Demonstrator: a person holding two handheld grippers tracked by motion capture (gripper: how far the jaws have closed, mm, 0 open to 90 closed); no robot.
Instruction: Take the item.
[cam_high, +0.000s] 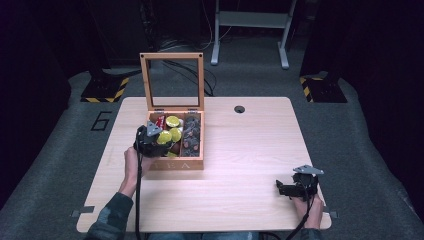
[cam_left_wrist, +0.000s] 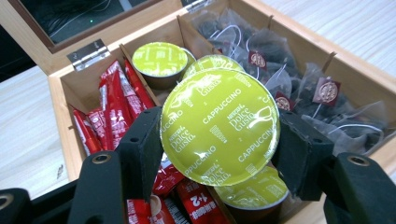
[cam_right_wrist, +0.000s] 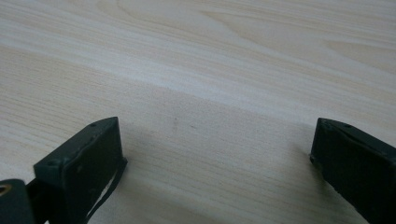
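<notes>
A wooden box (cam_high: 196, 164) with its glass lid up stands on the table's left half. My left gripper (cam_left_wrist: 219, 140) is shut on a green-lidded coffee capsule (cam_left_wrist: 219, 126), held just above the box's middle compartment; in the high view the left gripper (cam_high: 150, 139) sits over the box's left side with the coffee capsule (cam_high: 164, 137) in it. More green capsules (cam_left_wrist: 159, 59) lie below in the box. Red sachets (cam_left_wrist: 112, 109) fill the left compartment and tea bags (cam_left_wrist: 289, 74) the right one. My right gripper (cam_high: 283, 188) rests open near the table's front right, and the right gripper (cam_right_wrist: 217, 161) has only bare wood between its jaws.
The light wooden table (cam_high: 250, 150) has a round cable hole (cam_high: 239, 109) at the back. The box's raised lid (cam_high: 172, 80) stands behind the compartments. A white frame (cam_high: 250, 30) and black stands with striped bases (cam_high: 105, 90) sit on the floor beyond the table.
</notes>
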